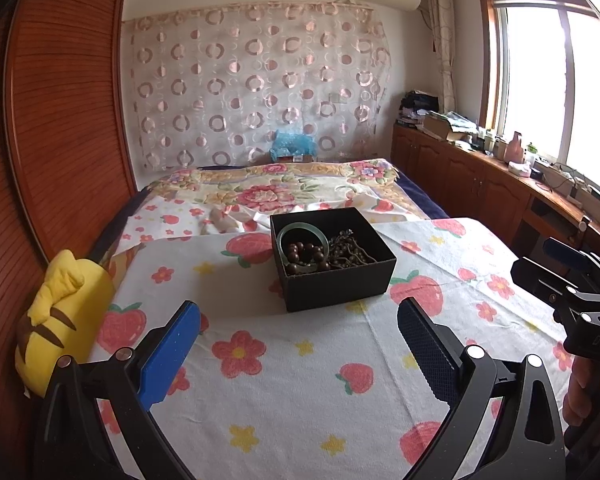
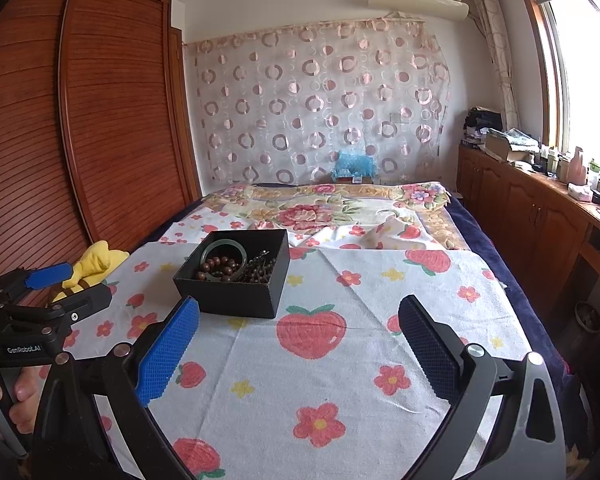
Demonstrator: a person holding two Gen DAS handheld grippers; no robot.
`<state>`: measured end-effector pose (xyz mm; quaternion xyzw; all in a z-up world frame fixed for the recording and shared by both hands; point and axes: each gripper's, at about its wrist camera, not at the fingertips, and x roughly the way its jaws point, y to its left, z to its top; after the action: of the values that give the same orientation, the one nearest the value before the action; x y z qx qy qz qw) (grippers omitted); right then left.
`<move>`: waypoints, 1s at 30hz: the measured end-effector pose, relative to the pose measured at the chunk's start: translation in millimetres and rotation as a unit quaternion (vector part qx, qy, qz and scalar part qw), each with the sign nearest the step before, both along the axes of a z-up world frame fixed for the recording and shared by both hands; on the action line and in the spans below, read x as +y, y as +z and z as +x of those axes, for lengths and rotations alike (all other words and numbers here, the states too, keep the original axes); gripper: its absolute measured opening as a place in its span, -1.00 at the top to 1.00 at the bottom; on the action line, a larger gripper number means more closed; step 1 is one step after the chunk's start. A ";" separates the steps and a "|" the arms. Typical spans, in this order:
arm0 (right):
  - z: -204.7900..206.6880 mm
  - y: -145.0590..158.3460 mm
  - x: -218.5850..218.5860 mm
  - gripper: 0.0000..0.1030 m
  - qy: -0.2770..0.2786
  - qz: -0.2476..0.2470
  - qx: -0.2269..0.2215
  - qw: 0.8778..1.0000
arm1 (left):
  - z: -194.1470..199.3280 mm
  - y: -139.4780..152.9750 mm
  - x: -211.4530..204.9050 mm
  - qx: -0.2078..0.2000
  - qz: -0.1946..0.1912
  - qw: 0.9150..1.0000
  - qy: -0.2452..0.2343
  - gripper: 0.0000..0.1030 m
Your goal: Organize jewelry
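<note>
In the left wrist view, the left gripper (image 1: 298, 330) fills the bottom of the frame, its jaws spread wide with nothing between them. Just above it at the centre, a black box (image 1: 332, 258) sits on the flowered cloth (image 1: 300, 392), holding a green bangle (image 1: 300, 236) and brown beads (image 1: 306, 254). In the right wrist view, the right gripper (image 2: 298, 330) is likewise wide open and empty, with the box (image 2: 236, 272) to the left of centre and a yellow plush toy (image 2: 96, 262) at the left edge.

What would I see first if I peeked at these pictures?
A black box sits mid-bed on a strawberry cloth, with brown beads and a green bangle inside. A yellow plush lies at the left edge. Both grippers, left and right, hang open before the box.
</note>
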<state>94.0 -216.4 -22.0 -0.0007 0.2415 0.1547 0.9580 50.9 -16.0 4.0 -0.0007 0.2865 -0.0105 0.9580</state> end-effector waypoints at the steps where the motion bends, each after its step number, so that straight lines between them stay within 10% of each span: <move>1: -0.2 0.2 -0.1 -0.95 0.000 -0.001 0.000 1.000 | 0.1 -0.2 -0.1 0.000 0.000 1.000 0.000 -0.85; 30: -2.6 -3.3 5.0 -0.95 -0.001 0.000 -0.001 1.000 | -1.0 0.0 0.8 -0.003 0.003 1.000 0.002 -0.85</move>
<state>91.4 -211.4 -25.4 -0.0004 0.2402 0.1533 0.9585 49.9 -15.2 4.0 0.0018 0.2837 -0.0078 0.9589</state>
